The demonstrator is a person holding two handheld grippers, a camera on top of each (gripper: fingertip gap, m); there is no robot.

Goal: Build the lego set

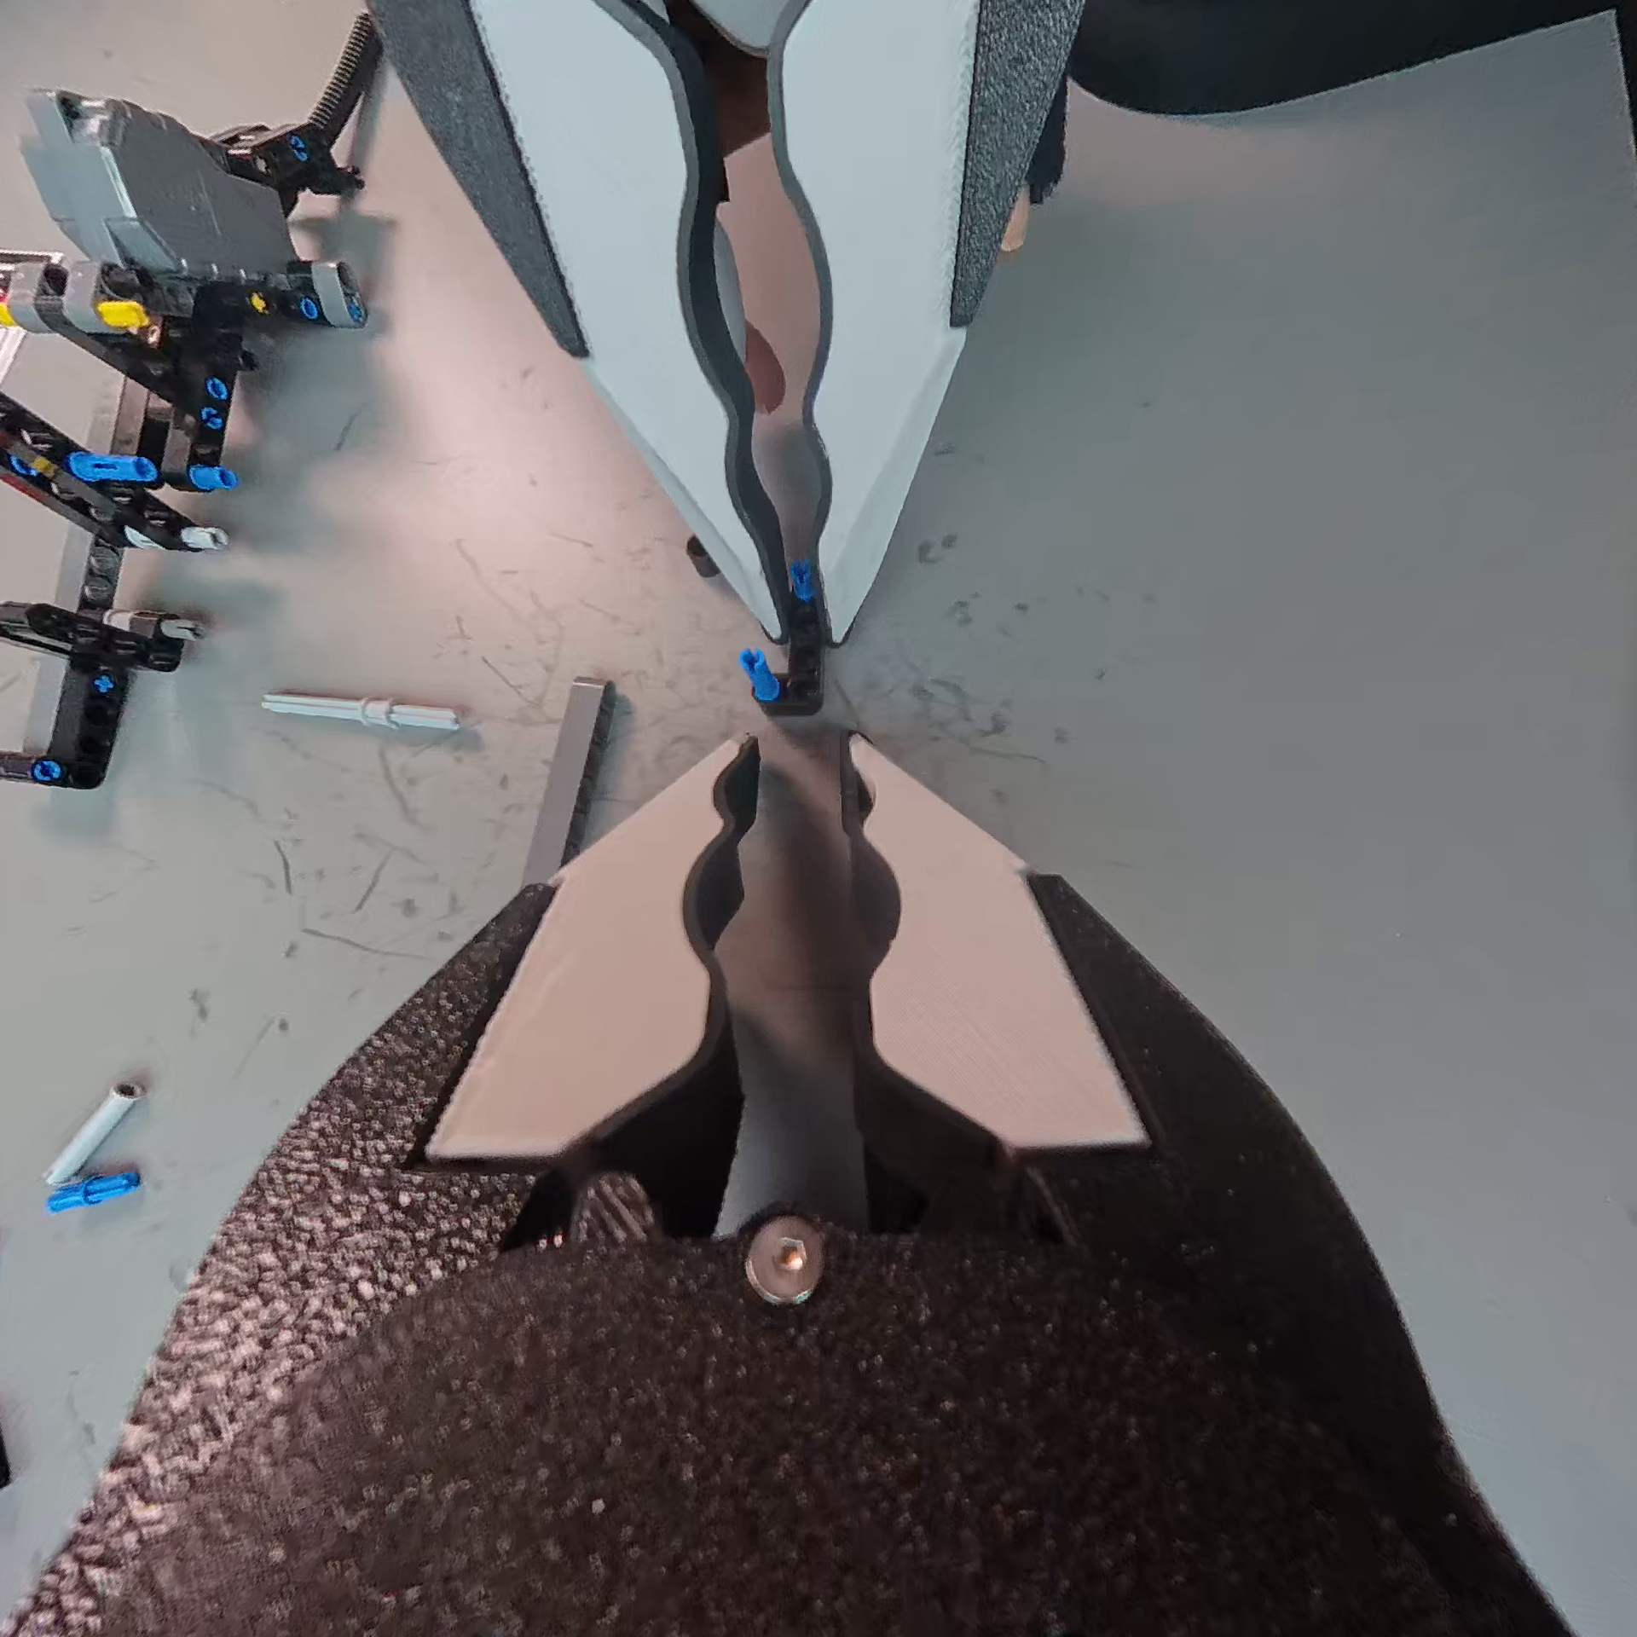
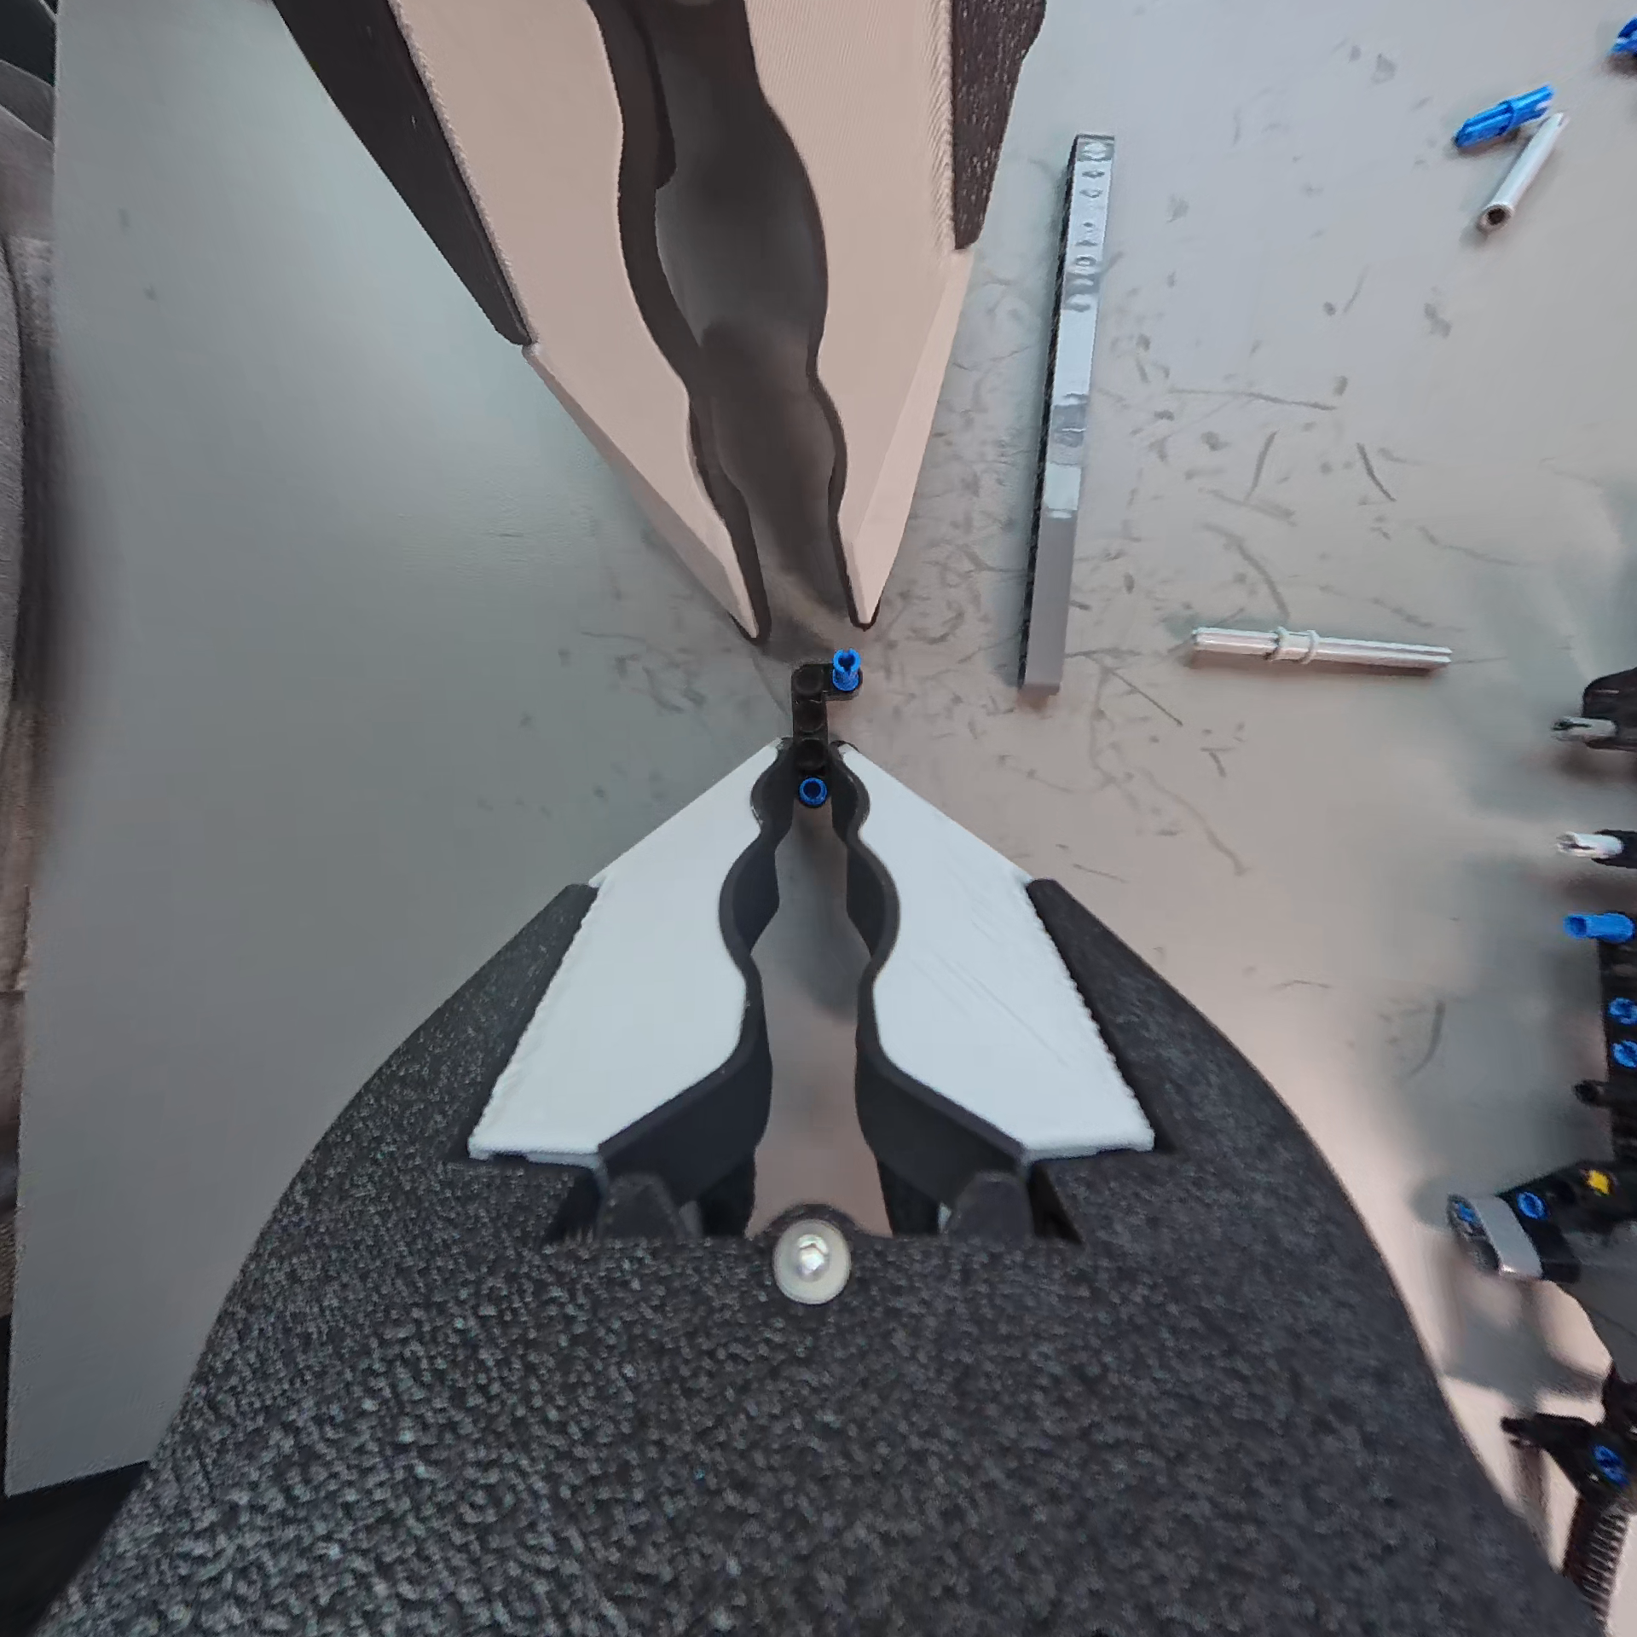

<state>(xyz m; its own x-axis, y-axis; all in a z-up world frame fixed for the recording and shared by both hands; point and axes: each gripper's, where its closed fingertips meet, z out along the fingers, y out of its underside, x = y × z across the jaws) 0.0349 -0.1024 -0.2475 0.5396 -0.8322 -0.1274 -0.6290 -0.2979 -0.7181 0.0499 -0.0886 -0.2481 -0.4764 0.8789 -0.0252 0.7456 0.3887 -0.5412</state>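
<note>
A small black L-shaped beam point(image 1: 804, 660) carries two blue pins point(image 1: 757, 669), one at its bent end and one between the fingers holding it. My right gripper point(image 2: 810, 753), with white fingers, is shut on the beam's point(image 2: 808, 709) long arm just above the grey mat. It enters the left wrist view from the top point(image 1: 804, 624). My left gripper point(image 1: 802, 744), with tan fingers, faces it tip to tip. It is slightly open and empty, just short of the beam's bent end. It also shows in the right wrist view point(image 2: 808, 624).
The partly built black and grey model point(image 1: 151, 354) lies beside the grippers, at the right edge of the right wrist view point(image 2: 1603, 1019). Between lie a long grey beam point(image 2: 1067, 425), a light grey axle point(image 2: 1320, 647), a grey tube point(image 2: 1519, 168) and a blue pin point(image 2: 1501, 115). The mat's edge point(image 2: 53, 709) is on the opposite side. Less than 4 cm separates the two grippers' tips.
</note>
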